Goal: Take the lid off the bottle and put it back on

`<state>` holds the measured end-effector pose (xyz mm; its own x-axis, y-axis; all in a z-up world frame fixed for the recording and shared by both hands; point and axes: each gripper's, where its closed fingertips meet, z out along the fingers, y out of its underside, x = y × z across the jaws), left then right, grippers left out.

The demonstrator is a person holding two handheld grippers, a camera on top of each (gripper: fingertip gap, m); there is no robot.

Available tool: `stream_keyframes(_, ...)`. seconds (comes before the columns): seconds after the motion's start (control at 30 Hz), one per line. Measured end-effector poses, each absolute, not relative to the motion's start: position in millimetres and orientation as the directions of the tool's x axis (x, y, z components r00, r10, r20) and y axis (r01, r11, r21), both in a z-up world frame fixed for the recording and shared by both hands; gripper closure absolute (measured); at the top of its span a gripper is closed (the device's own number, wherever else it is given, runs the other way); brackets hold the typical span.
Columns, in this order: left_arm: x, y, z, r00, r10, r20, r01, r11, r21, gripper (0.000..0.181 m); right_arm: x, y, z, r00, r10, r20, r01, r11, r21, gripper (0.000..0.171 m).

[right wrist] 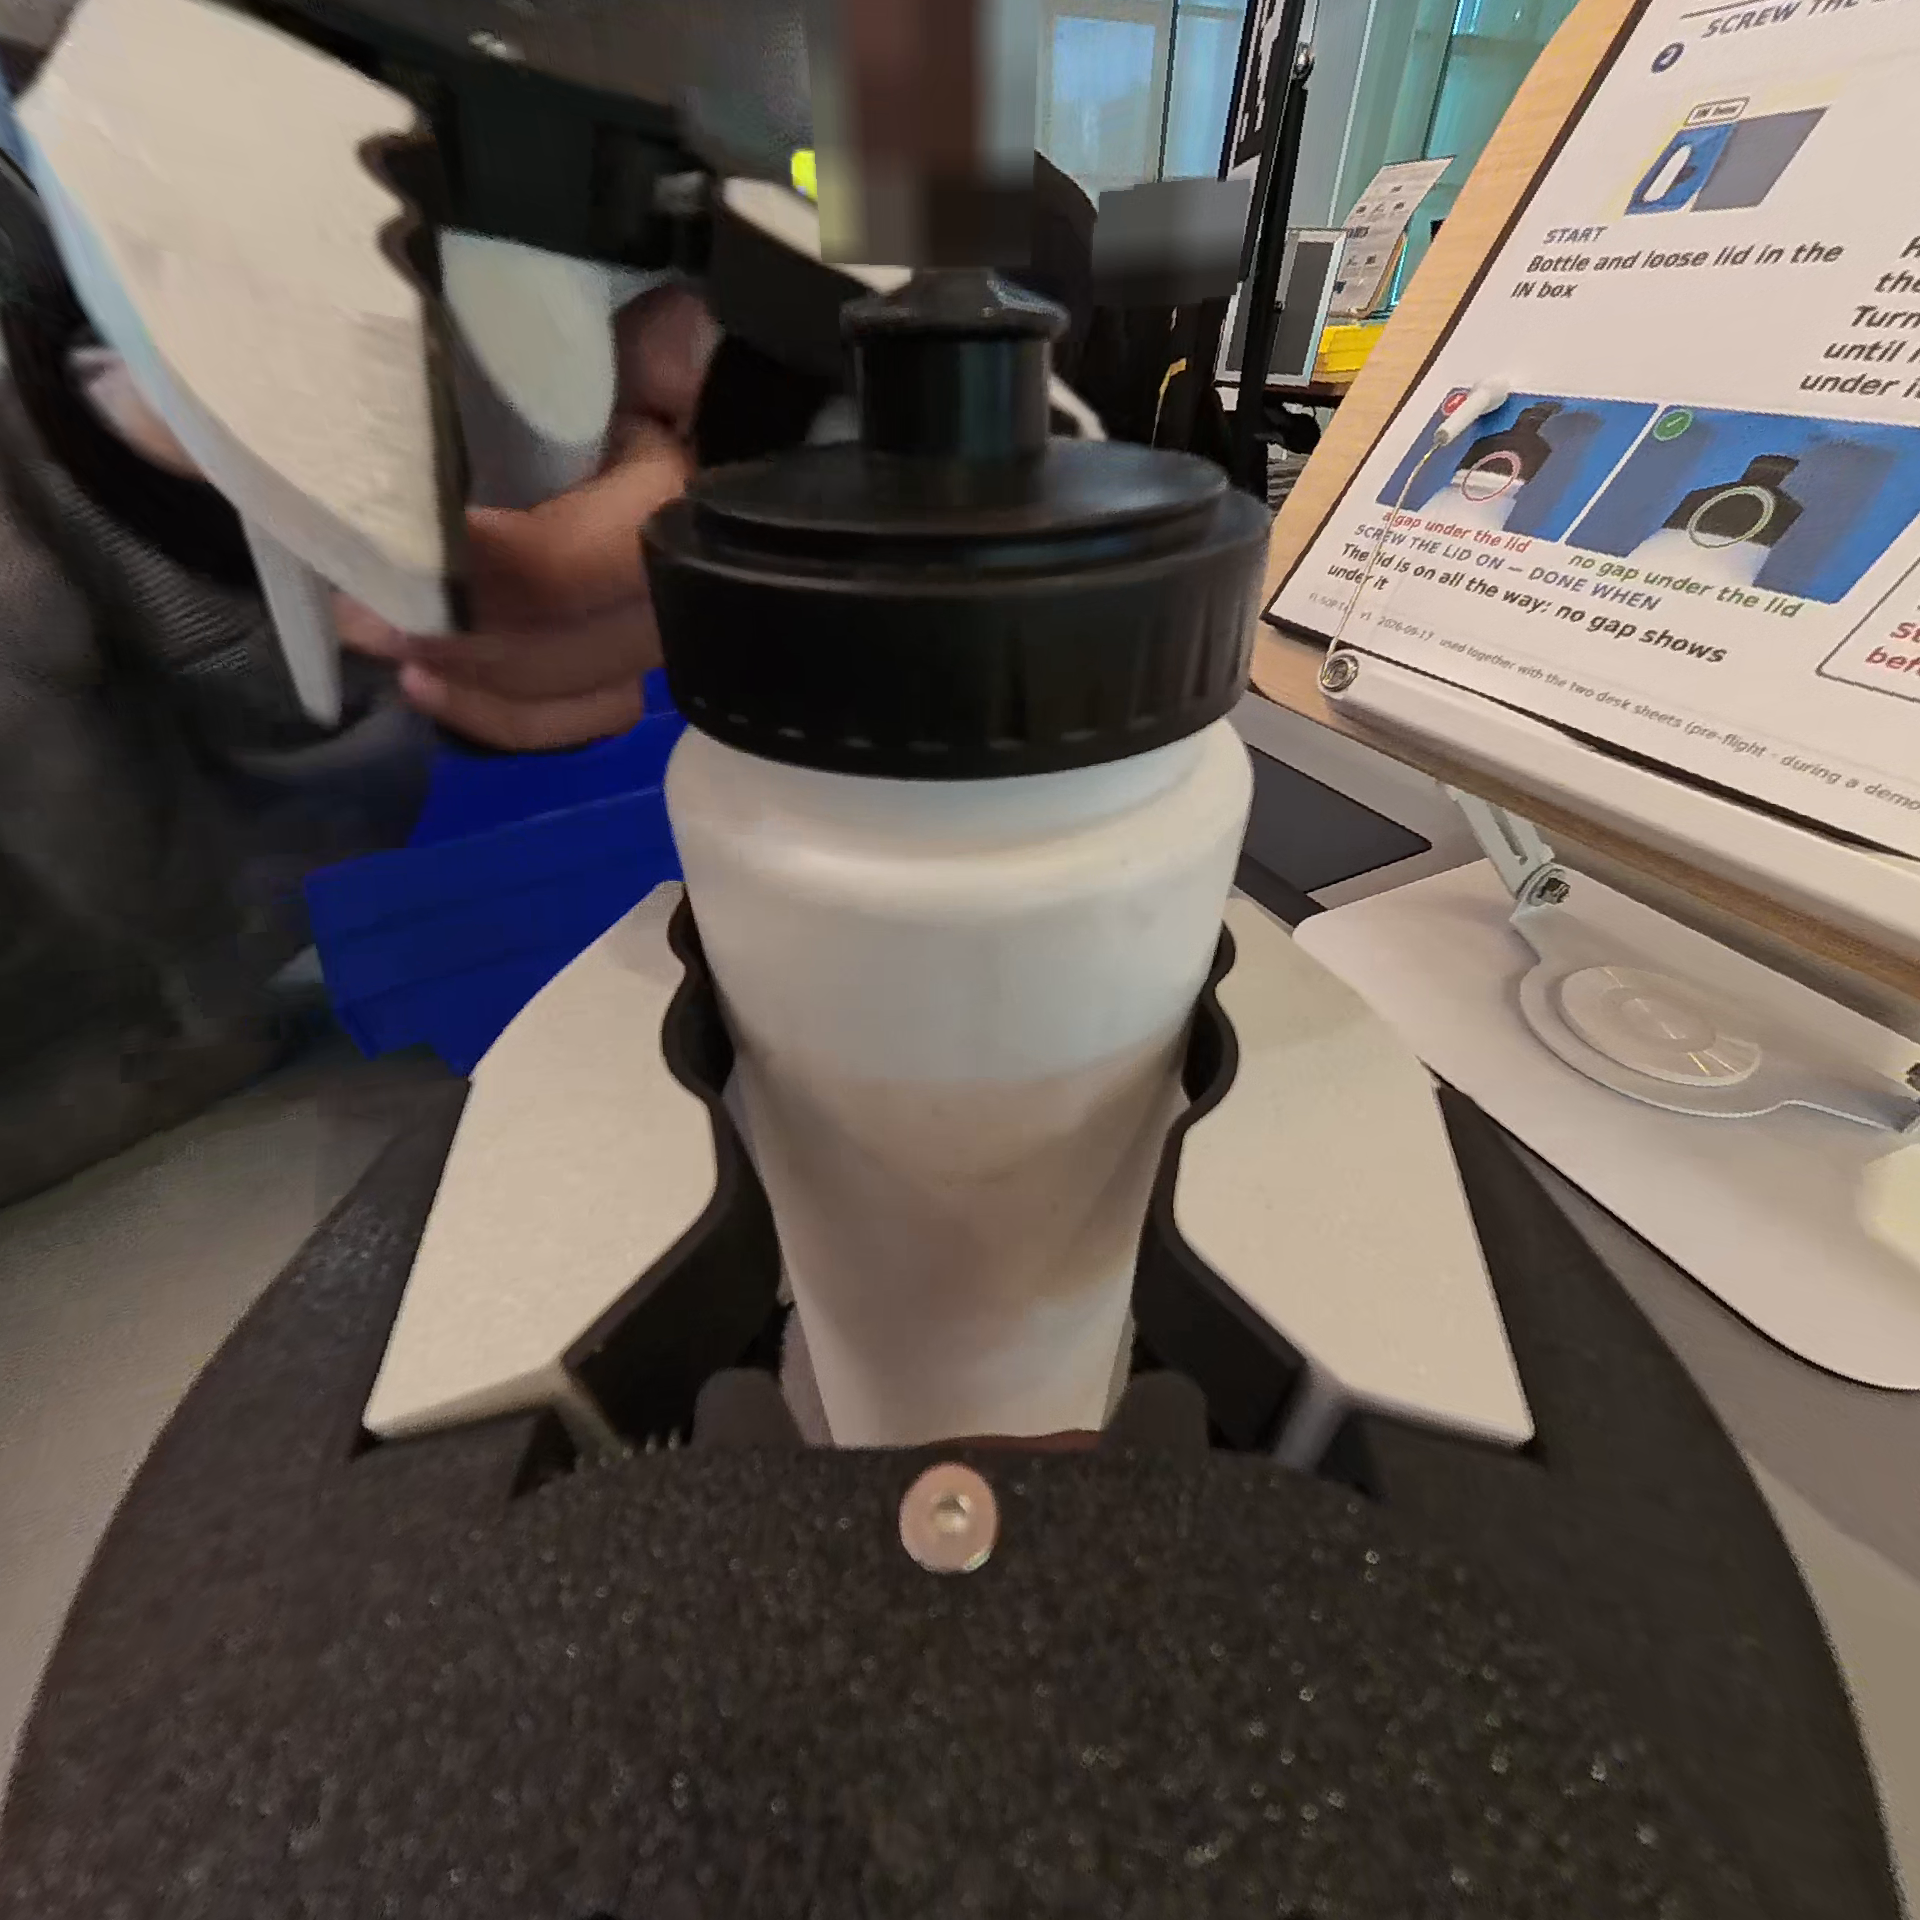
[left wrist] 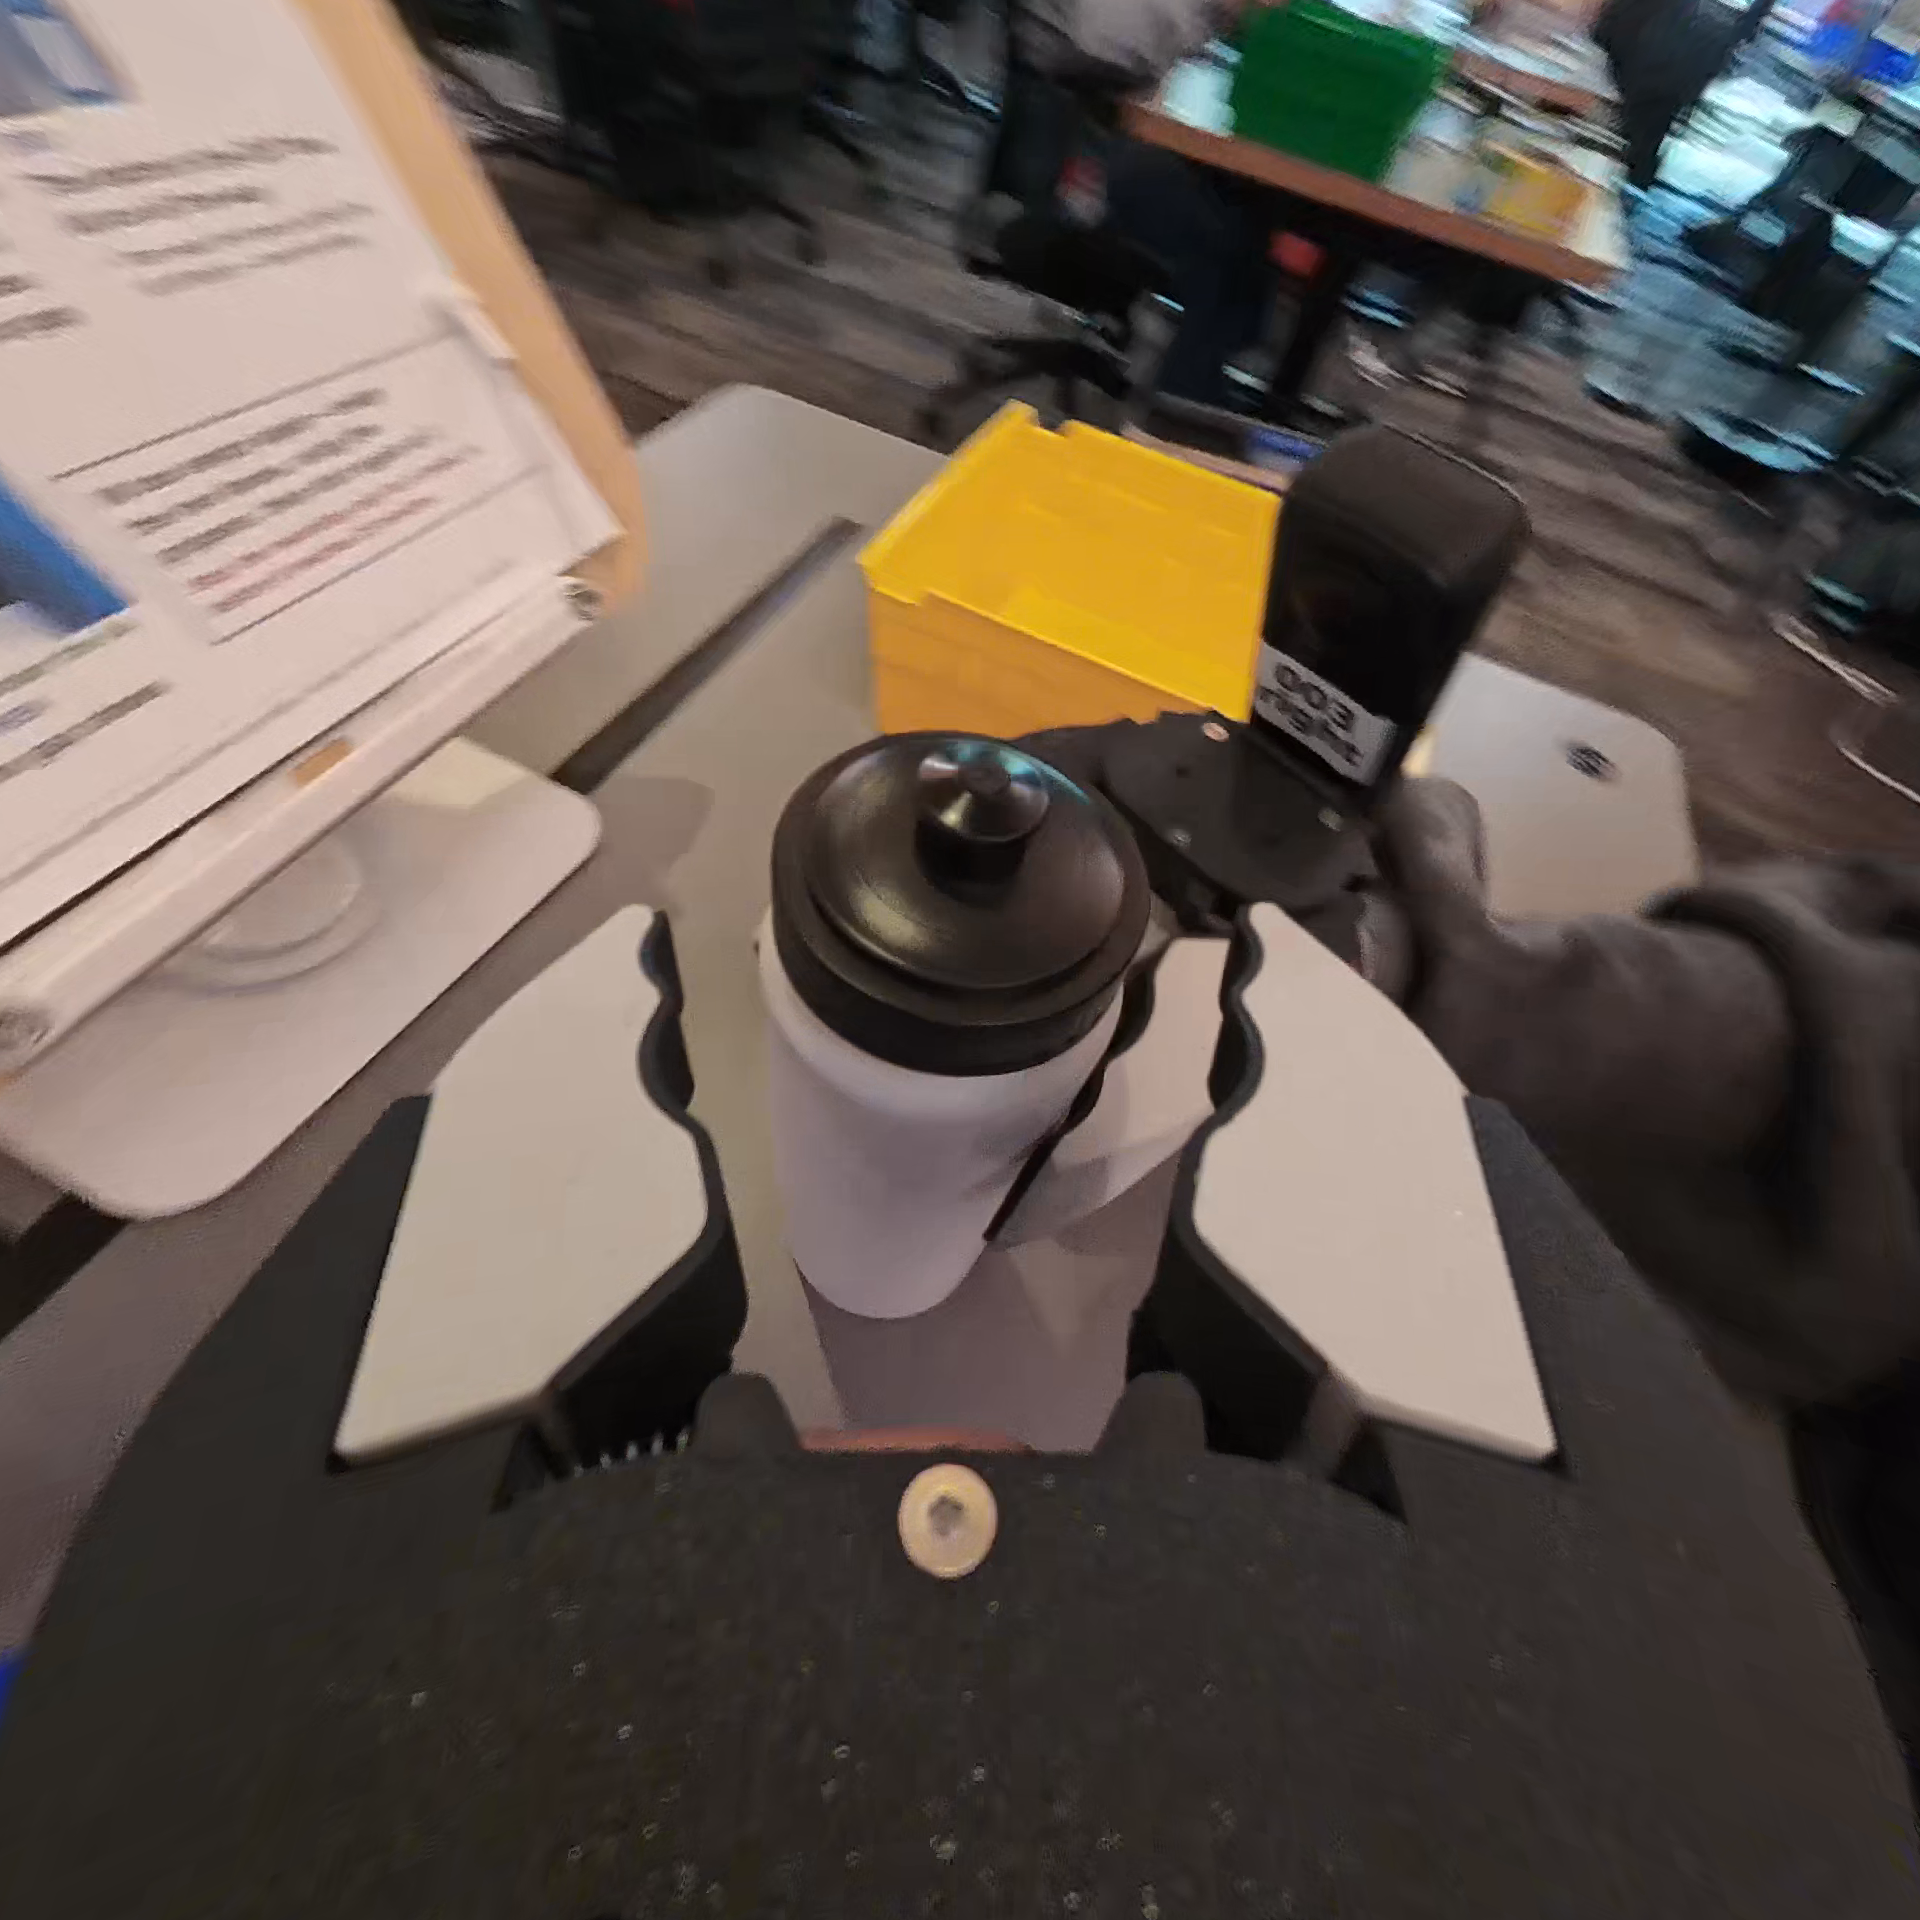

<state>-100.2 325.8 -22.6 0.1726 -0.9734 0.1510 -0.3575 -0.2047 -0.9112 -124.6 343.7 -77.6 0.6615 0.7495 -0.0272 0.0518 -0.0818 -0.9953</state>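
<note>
White plastic squeeze bottle (right wrist: 956,997) upright on grey table (left wrist: 727,665), clamped low by right gripper (right wrist: 951,1049). Left gripper (left wrist: 951,1039) agape, near ribbed black screw lid (left wrist: 951,914). Light, squashy; best taken by lid's ribs.

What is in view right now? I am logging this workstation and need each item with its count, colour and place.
bottle: 1, white, upright between the right claw's fingers
lid: 1, black with a spout, on top of the bottle
bin: 1, yellow, on the desk behind the bottle
bin: 1, blue, behind the bottle in the right wrist view
instruction board: 1, white sheet on a tan board, tilted on a white stand
desk: 1, grey, under everything
left claw: 1, black with white fingers, open, above around the lid
right claw: 1, black with white fingers, shut on the bottle
</note>
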Motion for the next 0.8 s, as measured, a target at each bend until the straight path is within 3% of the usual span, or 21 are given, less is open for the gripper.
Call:
stream_keyframes(0.2, -95.3, 330.6, -18.6, 0.576, -0.8, 0.166, -0.14, -0.297, -0.944, 0.088, -124.8, 343.8, -77.7, 0.67, 0.742, -0.024, 0.055, -0.082, -0.995, 0.084)
stream_keyframes(0.3, -88.7, 328.9, -23.8, 0.648, -0.745, 0.158, -0.121, -0.306, -0.944, 0.089, -124.8, 344.0, -77.8, 0.672, 0.74, -0.023, 0.058, -0.084, -0.995, 0.084)
stream_keyframes(0.37, -93.4, 335.4, -28.2, 0.715, -0.689, 0.118, -0.128, -0.295, -0.947, 0.103, -124.8, 343.8, -77.9, 0.672, 0.74, -0.023, 0.059, -0.084, -0.995, 0.084)
stream_keyframes(0.4, -94.2, 336.7, -28.1, 0.724, -0.68, 0.115, -0.122, -0.29, -0.949, 0.099, -124.8, 343.8, -77.9, 0.673, 0.74, -0.023, 0.059, -0.085, -0.995, 0.084)
stream_keyframes(0.47, -91.8, 333.6, -28.1, 0.7, -0.704, 0.12, -0.125, -0.287, -0.95, 0.108, -124.9, 343.7, -77.8, 0.674, 0.738, -0.023, 0.06, -0.085, -0.995, 0.084)
stream_keyframes(0.6, -92.7, 329.7, -29.6, 0.609, -0.787, 0.096, -0.207, -0.275, -0.939, 0.108, -125.8, 341.9, -78.0, 0.67, 0.742, -0.014, 0.066, -0.078, -0.995, 0.084)
stream_keyframes(0.8, -98.1, 321.1, -32.7, 0.263, -0.96, 0.098, -0.403, -0.202, -0.893, 0.108, -131.6, 339.0, -77.9, 0.65, 0.76, -0.011, 0.067, -0.071, -0.995, 0.084)
